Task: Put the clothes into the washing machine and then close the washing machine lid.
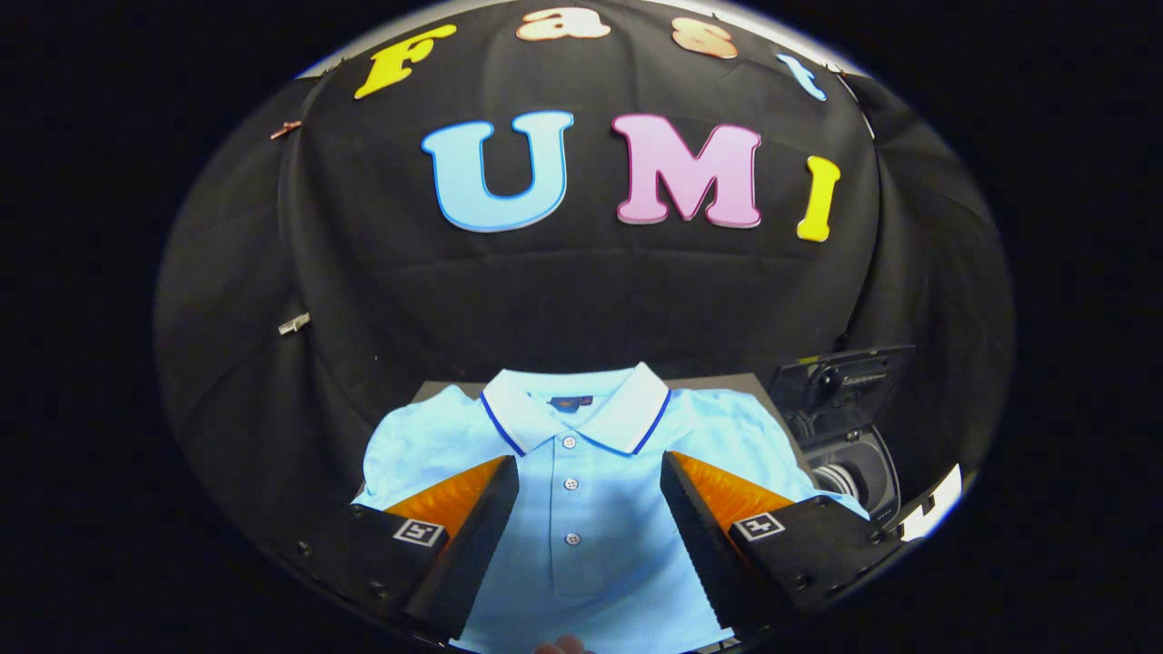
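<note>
Spread wide apart, the gripper (pixel 589 490) fingers hang over a light blue short-sleeved polo shirt (pixel 581 518) with a white collar, gripping nothing. Its button placket runs between them. That shirt lies flat on a dark tabletop (pixel 436 391). Just beside its sleeve stands a small dark toy washing machine (pixel 849 436), lid raised.

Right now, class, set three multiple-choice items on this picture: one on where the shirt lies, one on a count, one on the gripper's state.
1. The polo shirt lies:
A. flat, between and beyond the open fingers
B. inside the washing machine
C. hanging on the wall

2. Buttons visible on its placket:
A. one
B. three
C. six

3. The gripper is:
A. shut on the collar
B. open, over the shirt
C. shut on nothing

Answers: 1 A, the shirt is spread flat with the washing machine to its right; 2 B, three show; 3 B, fingers wide apart.
</note>
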Demonstrator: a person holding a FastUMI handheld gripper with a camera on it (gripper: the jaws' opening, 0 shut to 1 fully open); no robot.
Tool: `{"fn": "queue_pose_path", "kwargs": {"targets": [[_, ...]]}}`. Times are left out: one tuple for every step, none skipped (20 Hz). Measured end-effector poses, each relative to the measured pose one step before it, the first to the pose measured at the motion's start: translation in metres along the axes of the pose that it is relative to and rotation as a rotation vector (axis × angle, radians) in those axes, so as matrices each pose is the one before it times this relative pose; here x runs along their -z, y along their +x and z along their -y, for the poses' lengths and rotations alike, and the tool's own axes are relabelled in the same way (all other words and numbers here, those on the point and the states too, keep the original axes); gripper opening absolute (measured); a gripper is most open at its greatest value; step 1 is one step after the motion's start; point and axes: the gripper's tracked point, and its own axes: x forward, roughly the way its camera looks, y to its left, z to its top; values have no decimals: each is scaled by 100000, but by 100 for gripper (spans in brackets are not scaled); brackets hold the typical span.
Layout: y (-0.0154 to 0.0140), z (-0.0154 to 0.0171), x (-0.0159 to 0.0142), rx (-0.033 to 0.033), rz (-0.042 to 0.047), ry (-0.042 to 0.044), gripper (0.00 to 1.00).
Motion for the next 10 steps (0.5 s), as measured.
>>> {"fn": "queue_pose_path", "kwargs": {"targets": [[996,-258,398,-578,-4117,448,99],[758,-29,434,114,-3899,42,99],[787,-101,525,103,-4471,-208,99],[551,-45,810,51,-5289,102,99],[845,91,1086,384,-5226,-1009,99],[232,-41,309,943,-2885,-2301,100],[92,64,-343,257,-326,-2327,100],[-503,-214,399,312,-3022,-1317,99],[23,108,-45,729,-1021,2059,100],[317,205,280,411,-256,1006,100]]}}
